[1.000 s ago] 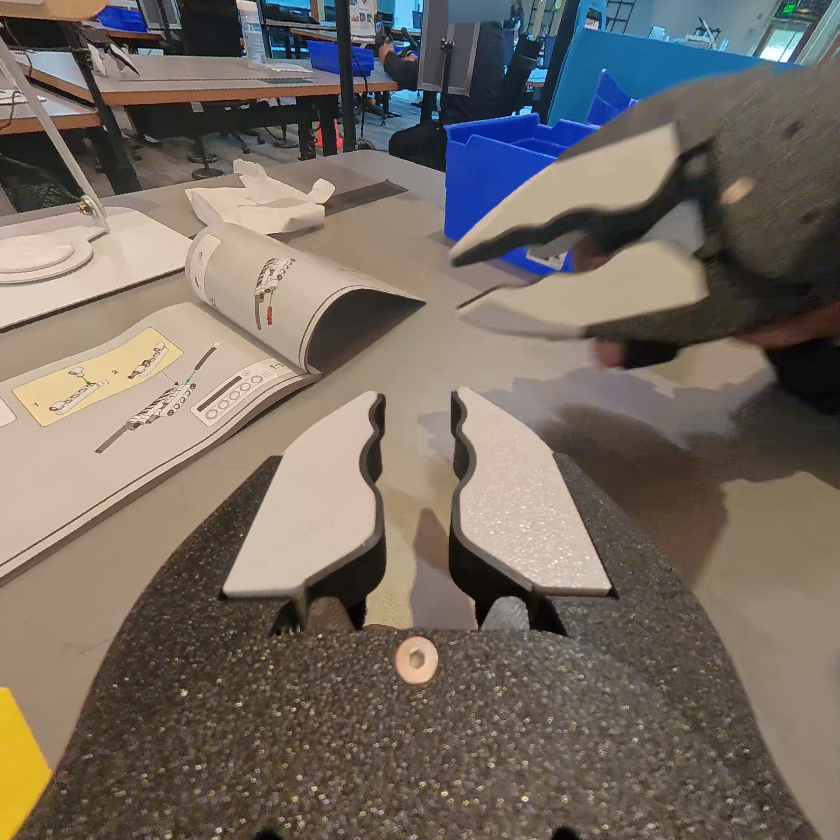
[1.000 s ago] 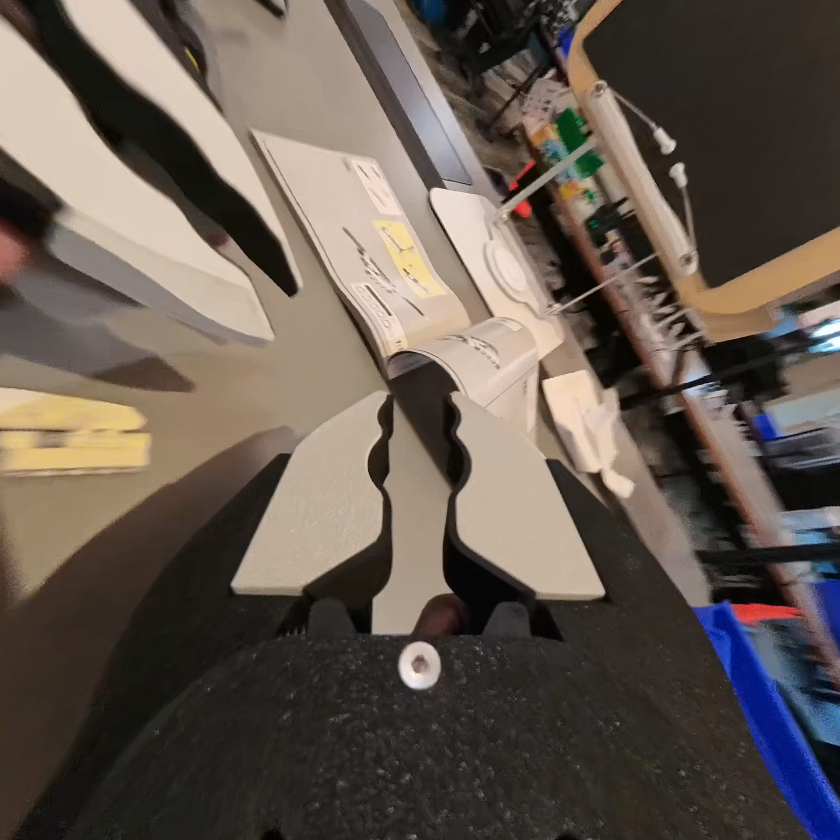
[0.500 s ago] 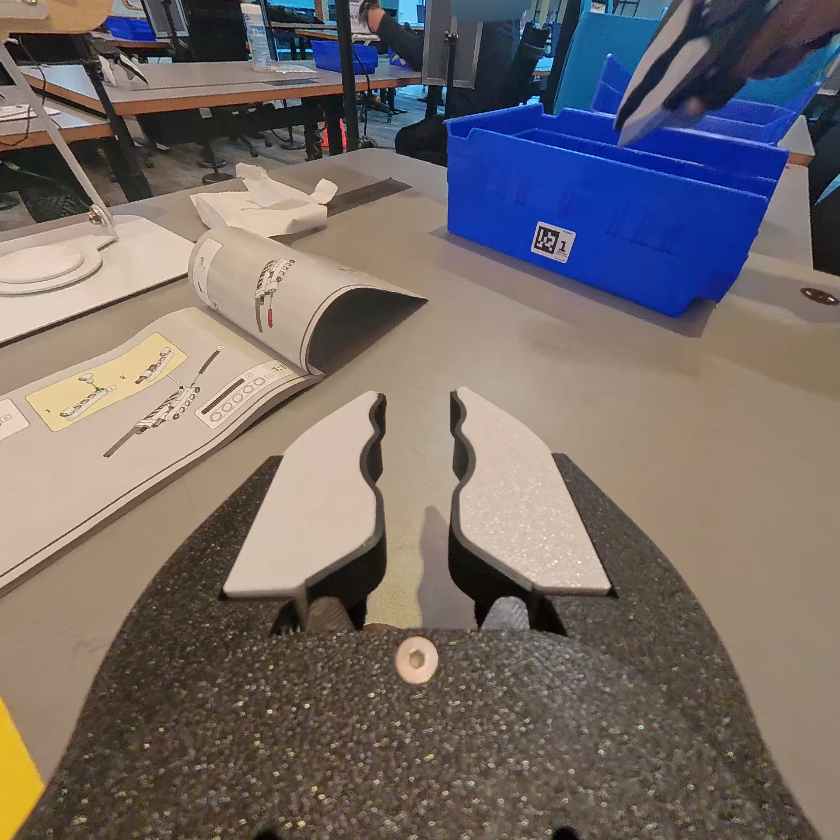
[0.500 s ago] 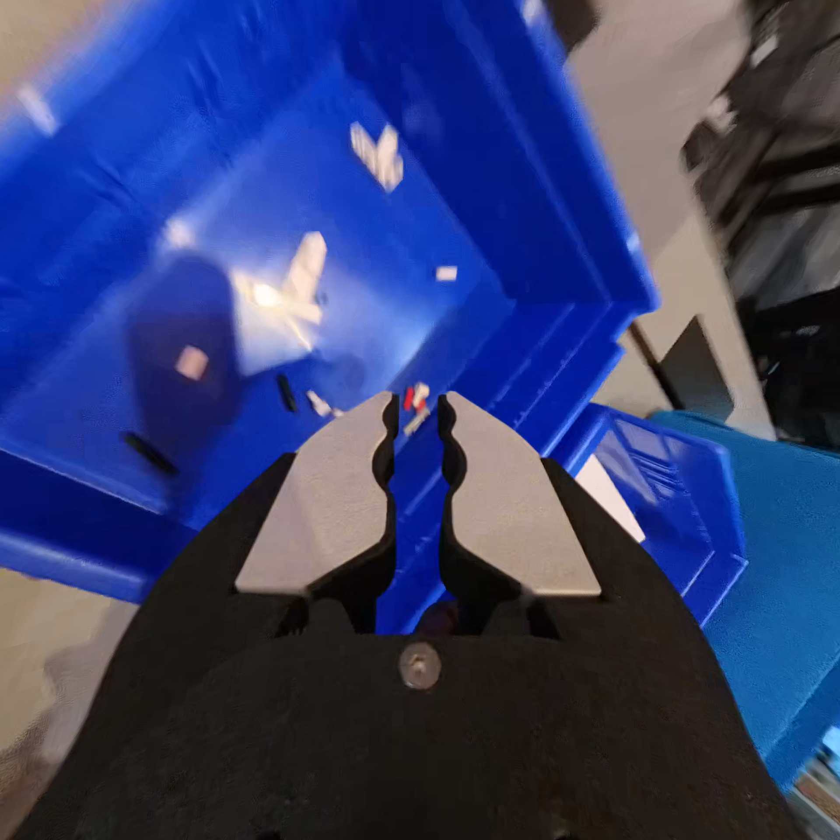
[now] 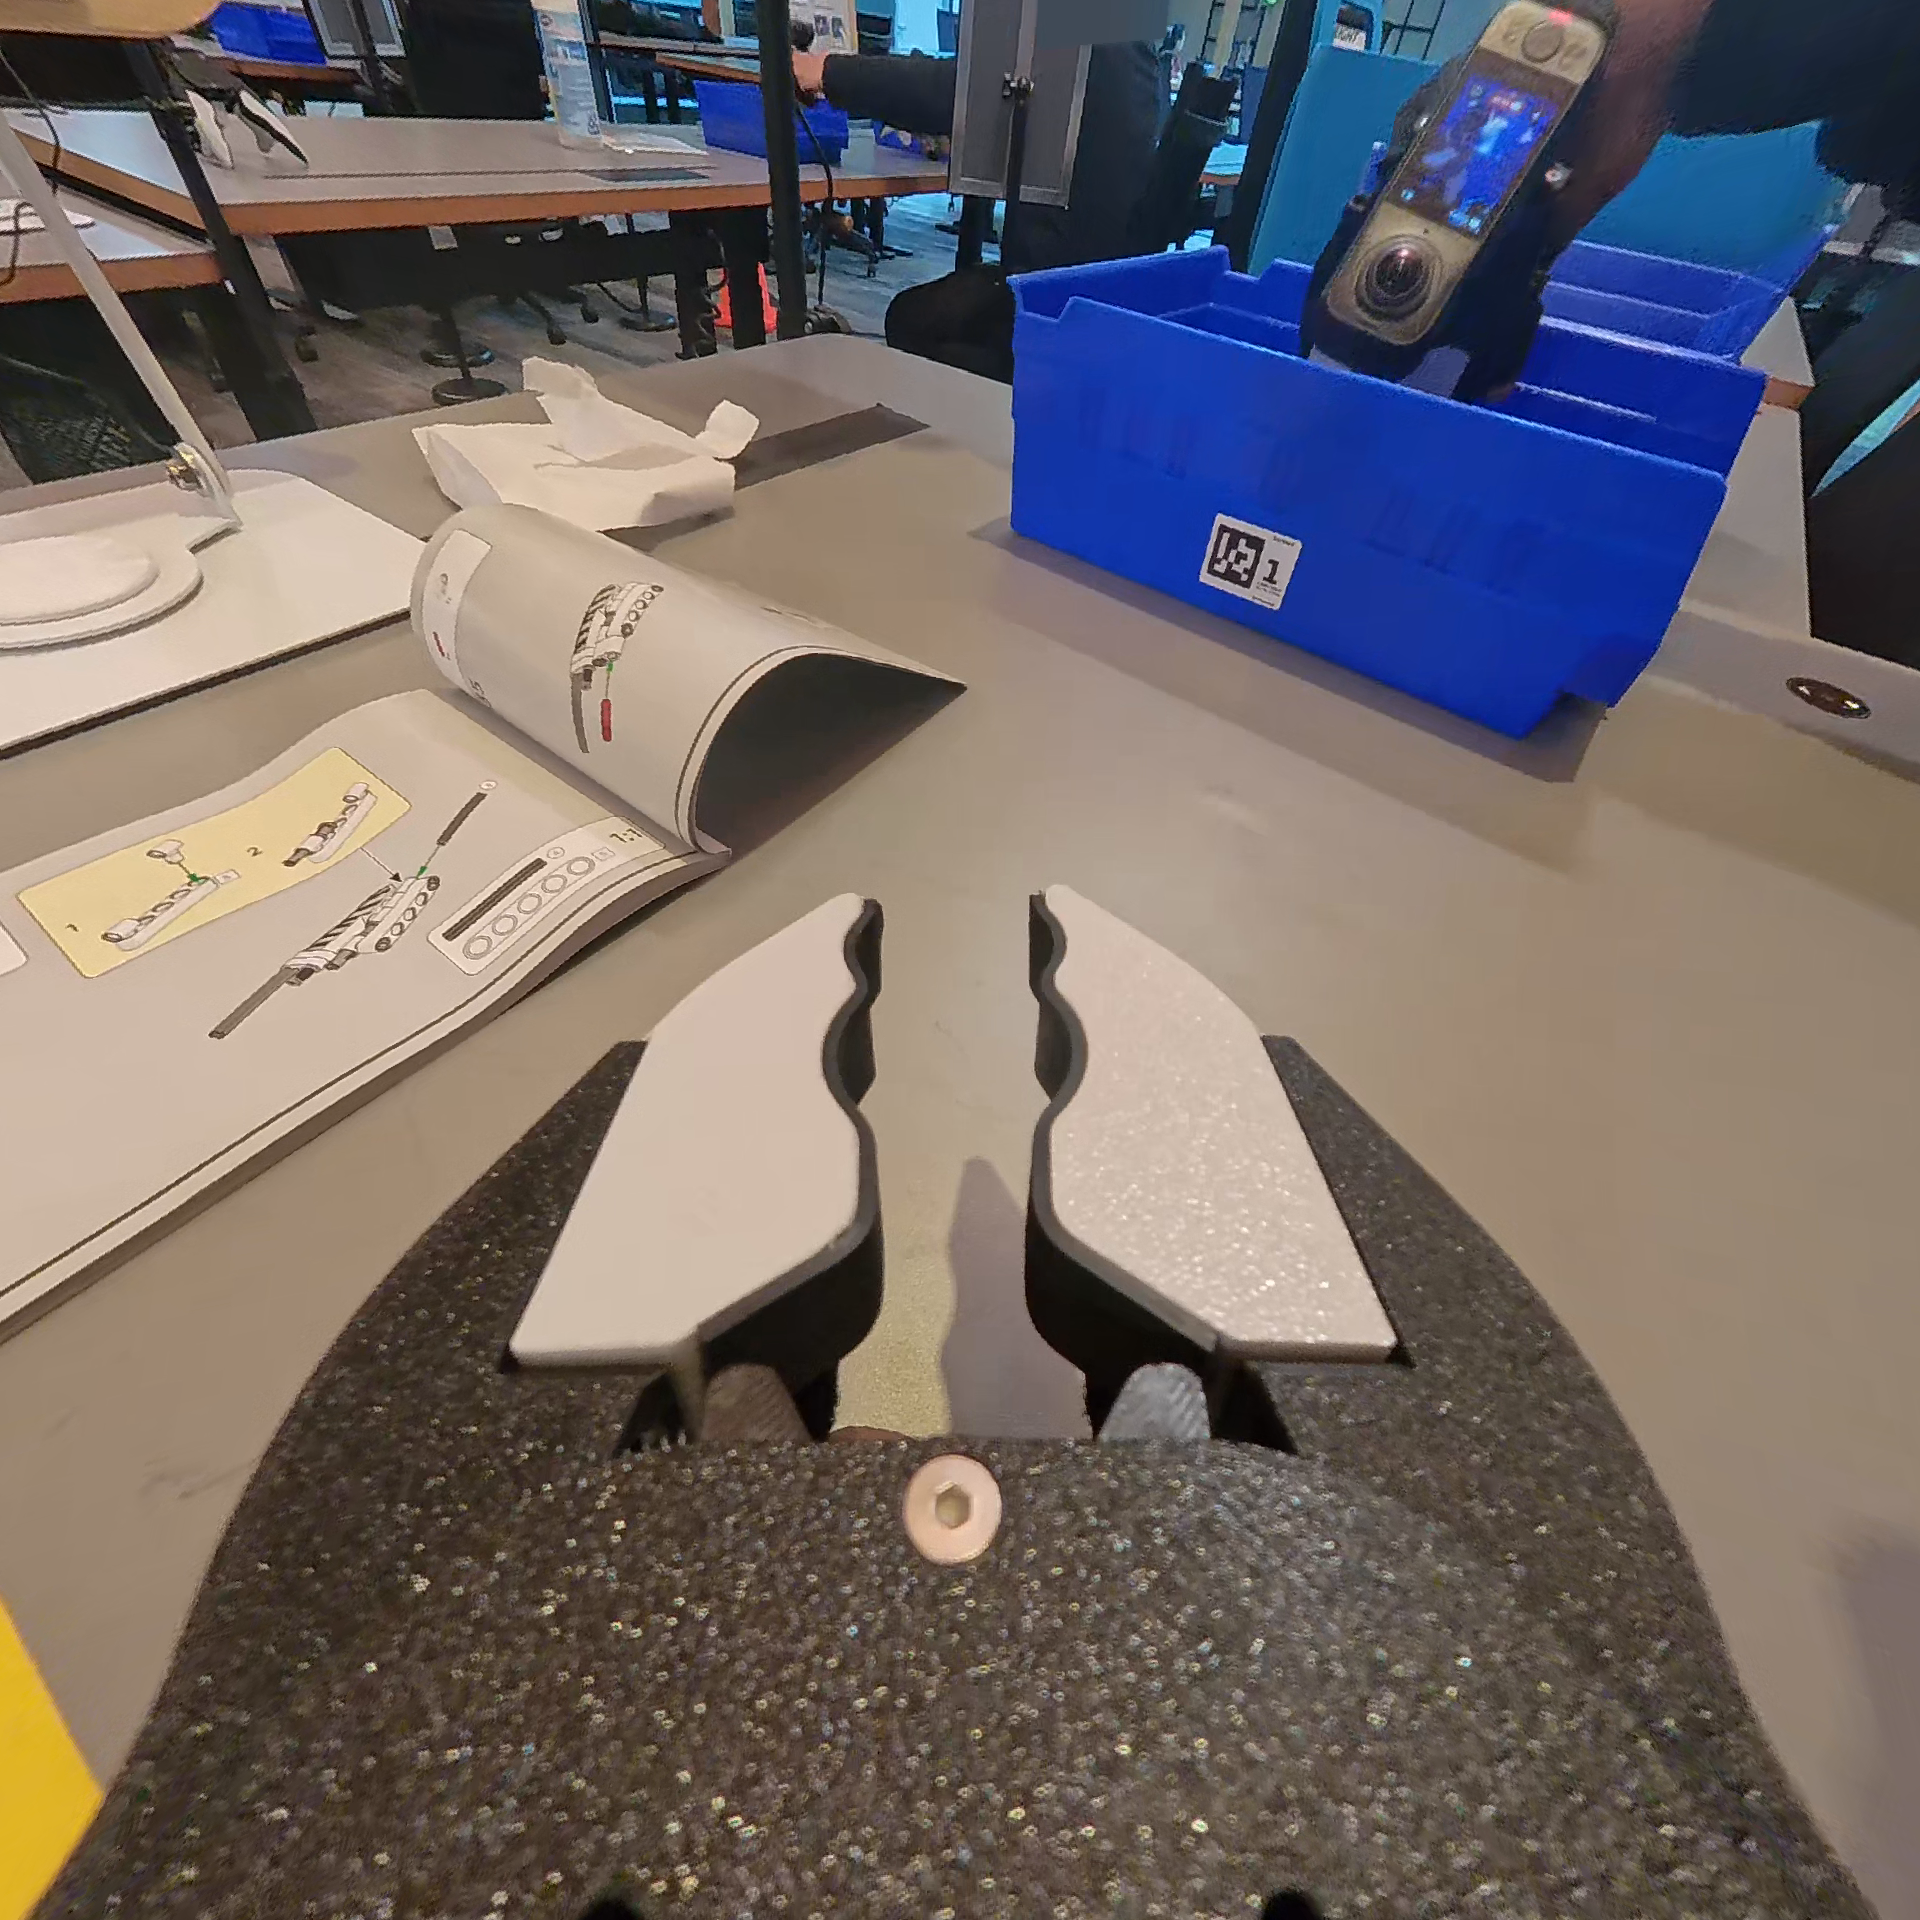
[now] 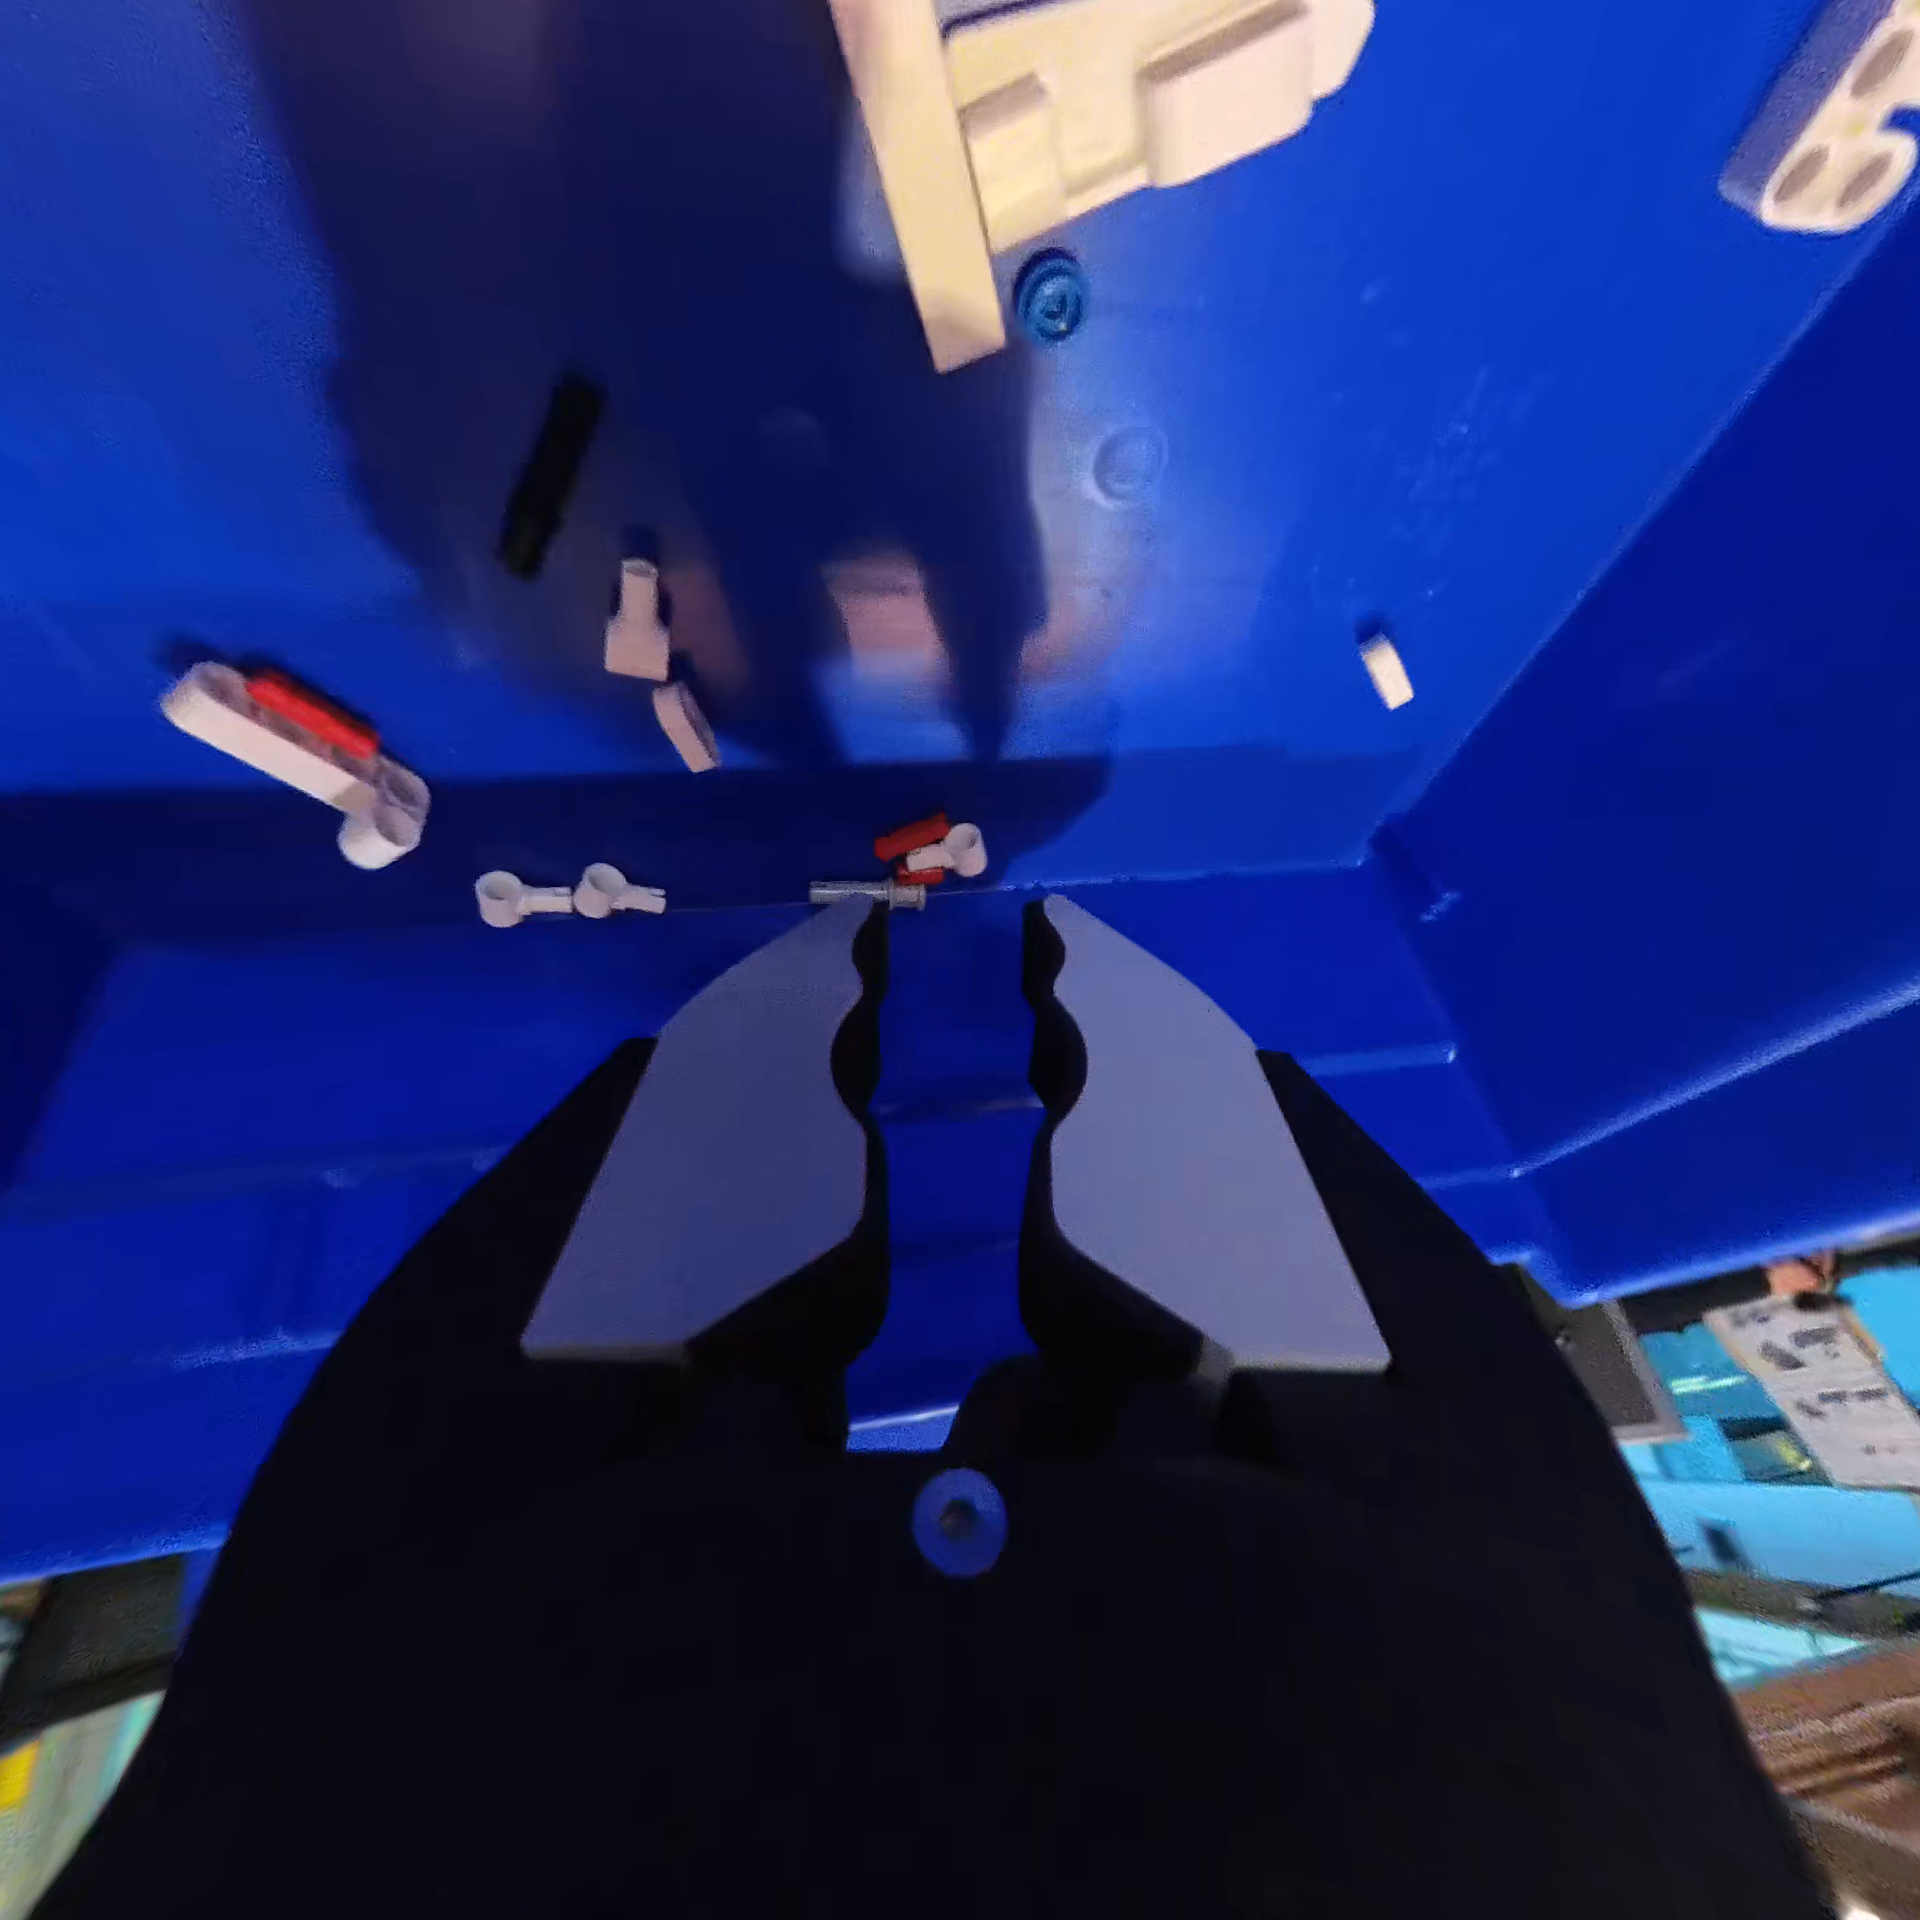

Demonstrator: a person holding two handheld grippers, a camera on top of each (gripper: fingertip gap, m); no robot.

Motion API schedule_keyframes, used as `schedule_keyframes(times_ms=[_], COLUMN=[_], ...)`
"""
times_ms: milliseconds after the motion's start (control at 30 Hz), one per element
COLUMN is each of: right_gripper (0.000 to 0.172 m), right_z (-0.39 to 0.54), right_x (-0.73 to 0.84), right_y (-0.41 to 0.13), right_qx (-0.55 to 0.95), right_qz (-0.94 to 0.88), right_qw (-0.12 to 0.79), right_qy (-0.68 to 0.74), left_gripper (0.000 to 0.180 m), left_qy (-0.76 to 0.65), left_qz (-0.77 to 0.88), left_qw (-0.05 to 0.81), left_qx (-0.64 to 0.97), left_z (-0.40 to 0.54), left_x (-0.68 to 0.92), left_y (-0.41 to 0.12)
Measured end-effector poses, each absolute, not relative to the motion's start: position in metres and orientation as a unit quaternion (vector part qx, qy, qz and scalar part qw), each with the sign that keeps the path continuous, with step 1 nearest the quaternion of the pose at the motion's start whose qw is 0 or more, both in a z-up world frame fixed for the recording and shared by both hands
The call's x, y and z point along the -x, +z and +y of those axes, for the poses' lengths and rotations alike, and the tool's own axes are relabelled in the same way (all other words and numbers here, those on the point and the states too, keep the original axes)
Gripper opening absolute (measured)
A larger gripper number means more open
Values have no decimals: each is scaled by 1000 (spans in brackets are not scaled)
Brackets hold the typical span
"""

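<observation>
**Both hand-held grippers open: one over the table, one inside the blue bin**

While the left hand-held gripper (image 5: 956, 914) hovers low over the grey table (image 5: 1351, 1039), its jaws stand apart with nothing but bare tabletop between them. To its left lies an open instruction booklet (image 5: 312, 935), one page curled up and over, with a crumpled white tissue (image 5: 582, 457) beyond it and a white lamp base (image 5: 94, 571) at the far left edge. To the right, well apart from the left hand-held gripper, stands a blue bin (image 5: 1351, 520) bearing a small square sticker on its front wall.

Over that bin the right hand-held gripper (image 6: 956, 914) reaches down inside, its camera body showing above the rim in the left wrist view. Its jaws are parted and grip nothing; only the blue bin floor shows between them. Just beyond its left fingertip lies a small grey pin (image 6: 868, 894), with a red and white piece (image 6: 930, 847) just past that. Further left lie two white connectors (image 6: 566, 896) and a white beam with a red part (image 6: 291, 748); a black rod (image 6: 551, 473) lies farther off
</observation>
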State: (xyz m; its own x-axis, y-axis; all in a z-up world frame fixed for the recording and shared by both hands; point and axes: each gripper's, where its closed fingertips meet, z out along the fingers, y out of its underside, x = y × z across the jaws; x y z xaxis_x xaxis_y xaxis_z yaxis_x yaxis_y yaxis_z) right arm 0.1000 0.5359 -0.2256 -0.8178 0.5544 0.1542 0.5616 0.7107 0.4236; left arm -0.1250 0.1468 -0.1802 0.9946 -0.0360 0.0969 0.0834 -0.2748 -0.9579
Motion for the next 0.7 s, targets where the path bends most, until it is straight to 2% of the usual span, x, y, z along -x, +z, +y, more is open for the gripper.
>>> schedule_keyframes(times_ms=[267,533,700], right_gripper=[25,24,12], right_z=[537,542,546], right_x=[-112,-110,-109], right_y=[-248,-247,-248], right_qx=[228,211,215], right_qz=[-941,-943,-940], right_qw=[-66,-44,-38], right_qy=[-242,-254,-264], left_gripper=[27,27,27], left_qy=[-57,-56,-51], left_qz=[-19,-17,-13], left_qw=[602,602,604], left_qx=[796,796,795], left_z=[147,146,146], left_x=[126,125,125], left_y=[-180,-180,-179])
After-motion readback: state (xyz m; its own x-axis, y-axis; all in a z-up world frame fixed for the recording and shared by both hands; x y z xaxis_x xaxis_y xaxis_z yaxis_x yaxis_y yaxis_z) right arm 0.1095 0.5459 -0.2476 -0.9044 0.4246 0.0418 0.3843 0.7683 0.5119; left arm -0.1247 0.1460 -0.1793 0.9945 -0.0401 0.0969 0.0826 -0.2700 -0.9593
